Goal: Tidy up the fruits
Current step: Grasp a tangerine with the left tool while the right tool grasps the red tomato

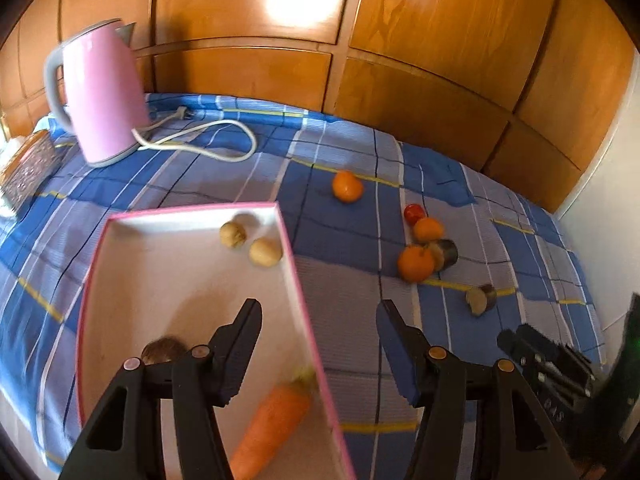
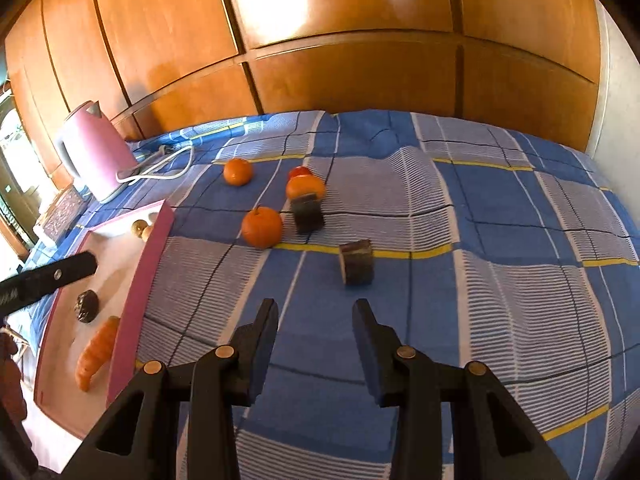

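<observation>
A pink-rimmed white tray lies on the blue checked cloth. It holds two potatoes, a carrot and a dark round piece. Three oranges, a red tomato and two dark cut vegetable pieces lie on the cloth. My left gripper is open and empty over the tray's right rim. My right gripper is open and empty, just short of the nearer dark piece.
A pink kettle with a white cord stands at the back left. A patterned box sits left of it. Wooden panels close the back. The right gripper's body shows at the left view's lower right.
</observation>
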### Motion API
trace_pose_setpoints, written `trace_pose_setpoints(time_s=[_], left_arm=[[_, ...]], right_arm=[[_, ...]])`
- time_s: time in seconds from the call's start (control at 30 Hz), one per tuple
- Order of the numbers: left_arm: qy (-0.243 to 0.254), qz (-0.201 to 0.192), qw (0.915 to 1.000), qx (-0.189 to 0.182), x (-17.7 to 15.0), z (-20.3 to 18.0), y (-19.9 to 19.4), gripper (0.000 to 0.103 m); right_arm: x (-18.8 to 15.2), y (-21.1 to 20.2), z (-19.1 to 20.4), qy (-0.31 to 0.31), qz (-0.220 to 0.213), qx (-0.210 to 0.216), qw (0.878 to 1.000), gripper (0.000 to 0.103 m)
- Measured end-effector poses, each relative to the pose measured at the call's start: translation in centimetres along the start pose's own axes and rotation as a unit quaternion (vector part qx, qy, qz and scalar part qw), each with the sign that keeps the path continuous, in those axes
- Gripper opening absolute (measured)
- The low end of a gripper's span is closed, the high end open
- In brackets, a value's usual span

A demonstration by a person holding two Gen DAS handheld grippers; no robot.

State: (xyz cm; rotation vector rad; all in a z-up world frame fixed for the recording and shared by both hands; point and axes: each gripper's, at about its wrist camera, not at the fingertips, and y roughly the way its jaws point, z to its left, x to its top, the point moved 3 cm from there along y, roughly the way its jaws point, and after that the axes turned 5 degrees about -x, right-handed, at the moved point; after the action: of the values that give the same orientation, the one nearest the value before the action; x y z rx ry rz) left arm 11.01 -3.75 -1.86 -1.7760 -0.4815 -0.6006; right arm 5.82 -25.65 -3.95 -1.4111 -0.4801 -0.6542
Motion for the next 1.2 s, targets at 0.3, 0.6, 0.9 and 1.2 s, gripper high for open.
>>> trace_pose_setpoints(time_s=[0.3,0.6,0.9,1.2], left_arm=[[0.006,0.020,0.9998,-0.006,3.5,-1.4,4.9,0.060],[0.013,0.033,0.9994,-0.002,7.1,-2.9,10.0,0.060],[0.008,0.047,0.9988,0.010,10.1,-2.9,15.1,0.060],[0.007,0.055,0.9983,0.016,11.0,-2.8,18.2,0.060]], right_arm=[[0.7,1.2,-1.3,-0.005,-0.001,-0.016,1.000,0.039],[1.9,2.5,-2.1,-0.009,-0.004,-0.019,1.000,0.039],[3.7,3.2,-2.6,-0.015,-0.014,-0.006,1.000,0.039],[5.2,4.7,-3.1,-0.012,-0.008,0.004,1.000,0.039]])
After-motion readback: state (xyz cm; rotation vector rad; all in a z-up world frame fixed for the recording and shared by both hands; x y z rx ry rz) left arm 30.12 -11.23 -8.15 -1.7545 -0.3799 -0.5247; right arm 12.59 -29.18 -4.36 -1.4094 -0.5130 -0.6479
